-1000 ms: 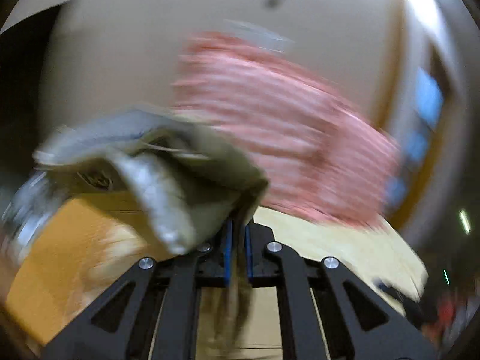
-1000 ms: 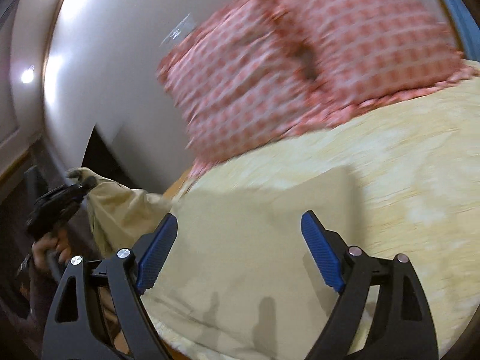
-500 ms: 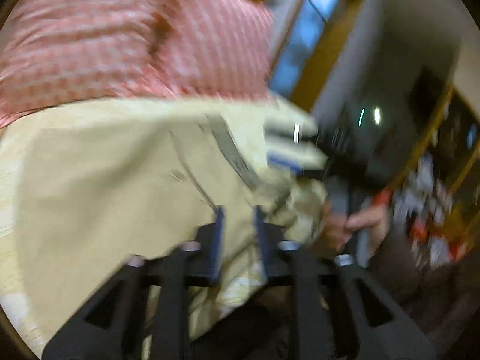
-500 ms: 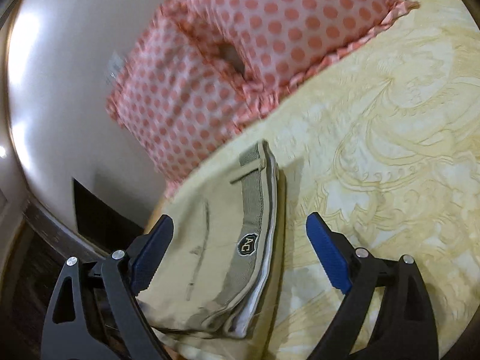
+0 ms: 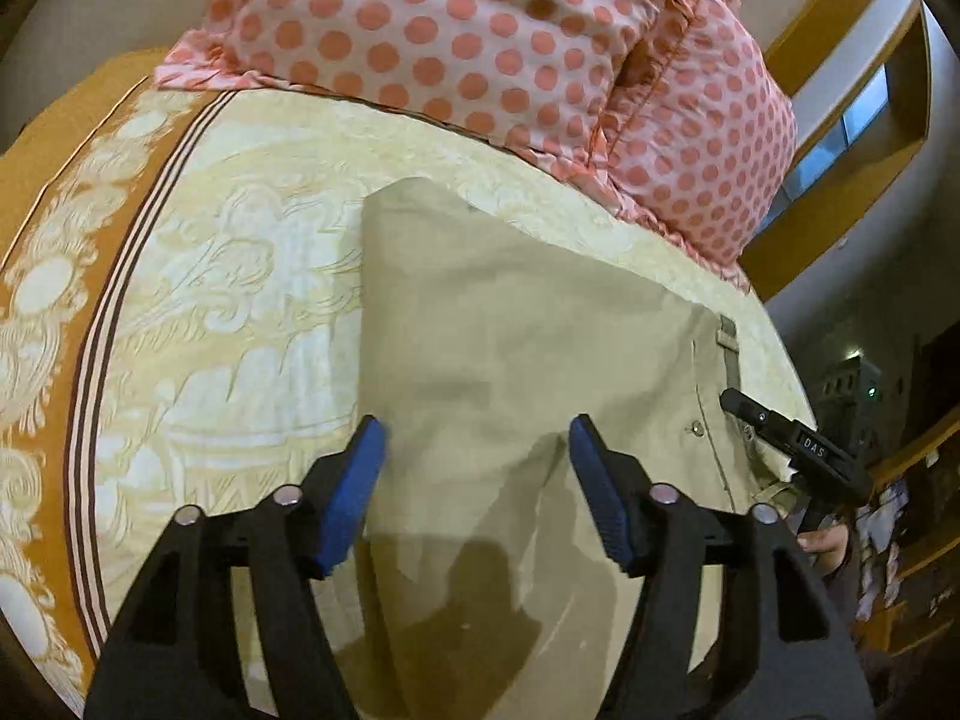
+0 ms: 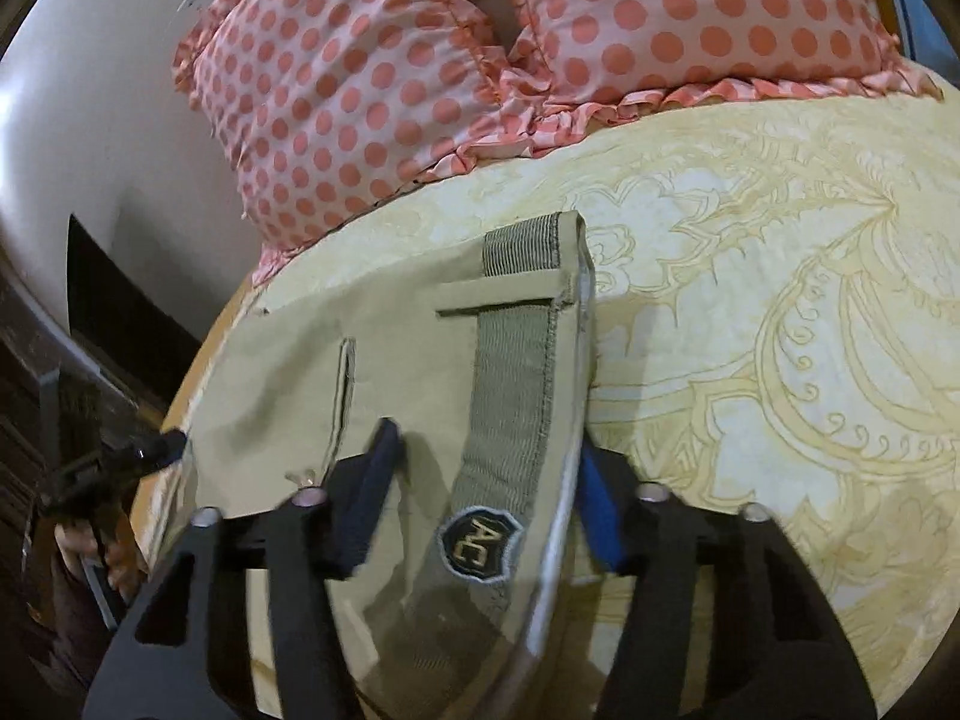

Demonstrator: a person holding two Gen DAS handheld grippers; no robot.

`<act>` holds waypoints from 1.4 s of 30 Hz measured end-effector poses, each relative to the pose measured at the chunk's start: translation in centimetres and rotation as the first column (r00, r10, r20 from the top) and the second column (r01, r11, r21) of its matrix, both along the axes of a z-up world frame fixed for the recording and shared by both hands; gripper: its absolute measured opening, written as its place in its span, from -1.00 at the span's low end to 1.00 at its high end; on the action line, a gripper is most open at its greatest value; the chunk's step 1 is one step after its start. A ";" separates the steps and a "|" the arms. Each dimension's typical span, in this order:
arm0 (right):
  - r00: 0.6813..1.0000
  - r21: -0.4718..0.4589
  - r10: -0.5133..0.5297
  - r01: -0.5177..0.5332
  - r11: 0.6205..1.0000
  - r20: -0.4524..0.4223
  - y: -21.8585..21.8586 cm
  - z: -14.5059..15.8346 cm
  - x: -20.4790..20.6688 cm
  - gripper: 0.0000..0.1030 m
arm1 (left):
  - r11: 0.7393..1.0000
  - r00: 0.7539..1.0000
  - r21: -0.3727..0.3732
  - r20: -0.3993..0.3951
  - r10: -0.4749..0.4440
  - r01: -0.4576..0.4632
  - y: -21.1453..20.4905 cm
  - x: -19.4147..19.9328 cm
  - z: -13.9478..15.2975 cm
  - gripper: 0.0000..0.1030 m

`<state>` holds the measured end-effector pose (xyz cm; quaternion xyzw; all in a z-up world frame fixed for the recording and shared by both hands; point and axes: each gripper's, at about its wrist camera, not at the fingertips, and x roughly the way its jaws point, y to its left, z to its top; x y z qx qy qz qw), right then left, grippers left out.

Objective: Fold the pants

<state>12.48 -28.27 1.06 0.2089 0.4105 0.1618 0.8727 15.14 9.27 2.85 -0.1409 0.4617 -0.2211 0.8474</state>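
Observation:
Khaki pants (image 5: 516,354) lie folded on the yellow patterned bedspread (image 5: 240,276). My left gripper (image 5: 474,480) is open and empty, its blue pads straddling the folded fabric just above it. In the right wrist view the pants (image 6: 408,372) show their waistband with a grey-green elastic strip and a black "AC" badge (image 6: 480,546). My right gripper (image 6: 486,498) is open over the waistband, one pad on each side of the strip. The right gripper's tip also shows in the left wrist view (image 5: 792,444), at the waistband edge.
Two pink polka-dot pillows (image 5: 480,36) lean against the wall at the head of the bed (image 6: 540,42). The bed's orange border (image 5: 54,138) runs on the left. A window and wooden frame (image 5: 840,114) stand at right.
My left gripper let go of the pants and opened; the fabric it carried now lies flat, folded over. My right gripper moved down close over the waistband.

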 end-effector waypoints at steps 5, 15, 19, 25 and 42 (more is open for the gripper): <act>1.000 0.041 -0.012 0.013 0.999 -0.022 -1.2 -0.3 0.2 -0.12 | 0.993 0.999 0.106 0.014 0.046 -0.047 0.5 -0.5 0.7 0.26; 0.991 0.115 0.135 -0.134 0.984 0.004 -0.6 0.2 0.8 -0.66 | 0.999 0.999 0.030 -0.014 -0.042 0.042 -1.7 2.2 -0.1 -0.70; 0.990 0.143 0.130 -0.136 0.980 0.052 -1.3 2.4 2.9 -0.69 | 0.999 0.996 0.013 0.071 -0.053 0.052 -2.4 3.9 2.1 -0.85; 0.991 0.062 -0.015 0.006 0.998 0.137 -3.4 4.9 9.4 -0.71 | 0.992 0.982 0.127 0.190 0.002 -0.026 -6.0 9.9 3.4 -0.78; 0.994 -0.167 0.088 -0.097 0.981 -0.059 0.6 2.3 8.1 0.40 | 0.963 0.995 0.264 0.097 0.035 -0.059 -8.7 8.4 -0.5 -0.42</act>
